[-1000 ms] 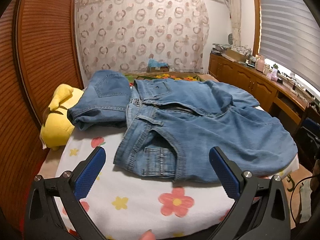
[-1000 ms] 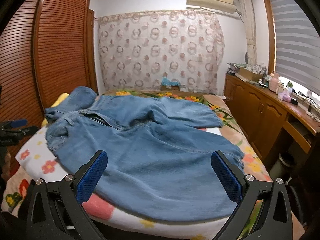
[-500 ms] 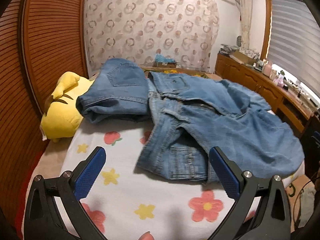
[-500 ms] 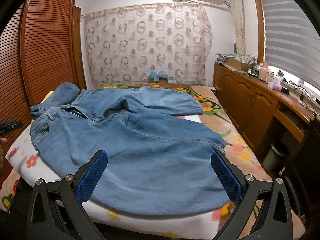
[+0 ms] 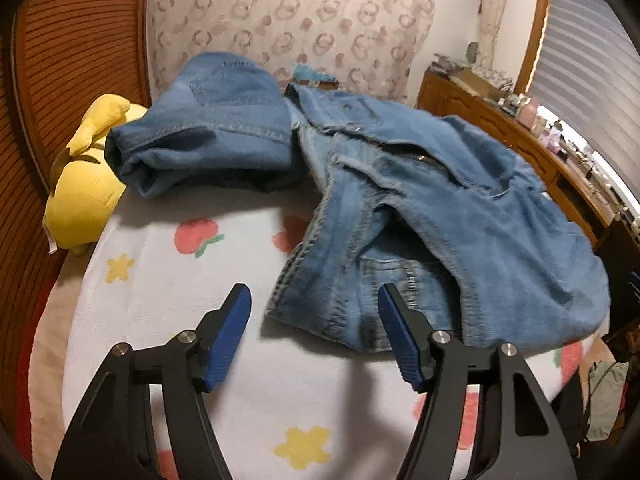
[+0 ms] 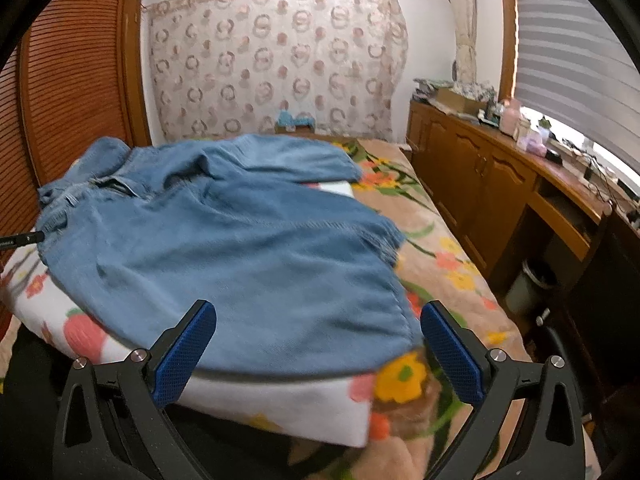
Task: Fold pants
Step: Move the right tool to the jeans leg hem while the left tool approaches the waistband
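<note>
A pair of light blue jeans (image 5: 460, 208) lies spread and rumpled on the bed, its waistband corner toward my left gripper (image 5: 313, 290). That gripper's jaws are closing; the waist corner shows between the blue pads, which do not press on it. In the right wrist view the jeans' leg (image 6: 240, 256) reaches the bed's near edge. My right gripper (image 6: 317, 306) hovers open just above the leg's end, holding nothing. A second pair of jeans (image 5: 208, 136) lies folded at the back left.
The folded pair rests against a yellow plush toy (image 5: 84, 196). A white flowered blanket (image 5: 180, 300) covers the bed. A slatted wooden wardrobe (image 5: 80, 40) stands at the left. Wooden cabinets (image 6: 480, 184) with clutter run along the right, with a bin (image 6: 528, 284) beside them.
My left gripper has come down and closer to the jeans' waist corner, and its jaws have narrowed. The right gripper has tilted down slightly toward the leg end.
</note>
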The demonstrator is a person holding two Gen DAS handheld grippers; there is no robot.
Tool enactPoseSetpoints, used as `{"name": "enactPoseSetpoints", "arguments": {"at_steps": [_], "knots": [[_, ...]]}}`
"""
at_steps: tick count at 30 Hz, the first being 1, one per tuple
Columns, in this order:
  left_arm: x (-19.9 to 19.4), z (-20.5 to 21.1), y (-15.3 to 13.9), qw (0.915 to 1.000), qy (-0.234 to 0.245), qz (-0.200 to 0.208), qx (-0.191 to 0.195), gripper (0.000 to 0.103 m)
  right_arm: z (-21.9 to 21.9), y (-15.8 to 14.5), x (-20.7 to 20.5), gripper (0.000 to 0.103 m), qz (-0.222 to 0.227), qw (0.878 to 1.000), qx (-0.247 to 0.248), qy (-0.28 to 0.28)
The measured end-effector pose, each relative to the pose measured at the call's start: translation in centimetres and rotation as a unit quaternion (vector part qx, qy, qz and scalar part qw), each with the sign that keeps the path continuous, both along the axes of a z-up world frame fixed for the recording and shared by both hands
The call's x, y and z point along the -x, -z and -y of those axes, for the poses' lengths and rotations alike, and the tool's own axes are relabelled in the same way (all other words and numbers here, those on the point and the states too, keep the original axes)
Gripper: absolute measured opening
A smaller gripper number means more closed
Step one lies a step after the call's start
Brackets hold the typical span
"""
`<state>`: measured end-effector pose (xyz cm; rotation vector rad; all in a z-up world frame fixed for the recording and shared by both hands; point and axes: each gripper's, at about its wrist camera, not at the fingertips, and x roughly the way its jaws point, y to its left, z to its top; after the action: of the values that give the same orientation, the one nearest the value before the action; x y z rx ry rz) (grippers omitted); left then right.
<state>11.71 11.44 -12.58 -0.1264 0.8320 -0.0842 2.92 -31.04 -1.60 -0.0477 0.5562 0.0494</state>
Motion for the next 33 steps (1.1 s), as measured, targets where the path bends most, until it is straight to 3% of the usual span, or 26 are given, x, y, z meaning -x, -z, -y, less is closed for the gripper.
{"name": "enactPoseSetpoints", "arguments": {"at_steps": [9,19,28,30,33], "knots": [[-0.2,0.3,0.9,0.9997,-0.008,-0.006,-0.023,0.067,1.4,-0.7,-0.8,0.096,-0.047,0.998,-0.029,0.023],[-0.4,0.2,0.9,0.9994,-0.007,-0.005,-0.034,0.067,3.7,-0.3,-2.7,0.092,-0.068,0.991,-0.111,0.026],[-0.5,0.3,0.8,0.9993,-0.006,-0.005,-0.036,0.067,6.6,0.3,-4.1,0.092,-0.088,0.976,-0.200,0.020],[-0.6,0.2,0.8,0.9993,-0.006,-0.007,-0.036,0.067,6.8,0.5,-4.0,0.088,-0.089,0.973,-0.213,0.014],[-0.7,0.0,0.6,0.9996,-0.003,-0.007,-0.026,0.066,7.1,0.2,-4.3,0.073,-0.087,0.969,-0.230,0.004]]}}
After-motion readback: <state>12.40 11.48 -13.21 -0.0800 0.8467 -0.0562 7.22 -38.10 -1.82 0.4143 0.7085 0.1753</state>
